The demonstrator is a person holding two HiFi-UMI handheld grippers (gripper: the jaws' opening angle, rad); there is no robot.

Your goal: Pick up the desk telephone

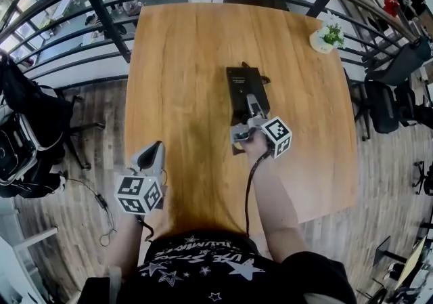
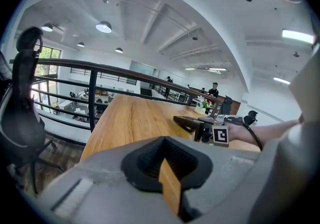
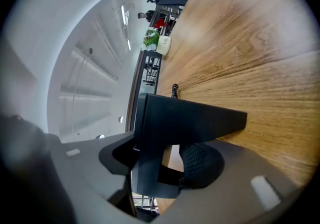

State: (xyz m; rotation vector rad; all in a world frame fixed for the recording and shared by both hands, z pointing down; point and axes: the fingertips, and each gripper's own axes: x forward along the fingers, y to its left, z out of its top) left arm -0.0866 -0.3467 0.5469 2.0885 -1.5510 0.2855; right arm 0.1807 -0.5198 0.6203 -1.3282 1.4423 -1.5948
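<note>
The black desk telephone [image 1: 245, 89] lies flat in the middle of the wooden table [image 1: 183, 79], its cord end pointing away from me. My right gripper [image 1: 249, 117] is at the phone's near end, jaws closed on its edge. In the right gripper view the phone's dark body [image 3: 190, 118] fills the space between the jaws [image 3: 160, 158], and the meshed pad [image 3: 202, 160] rests against it. My left gripper [image 1: 152, 152] hovers at the table's near left edge, jaws together and holding nothing. The left gripper view shows the phone [image 2: 190, 121] and the right gripper [image 2: 210, 130] off to the right.
A small potted plant [image 1: 327, 35] stands at the table's far right corner. A dark metal railing [image 1: 101, 15] runs past the far and left sides. Office chairs [image 1: 385, 93] stand to the right, another chair with dark bags [image 1: 27, 120] to the left.
</note>
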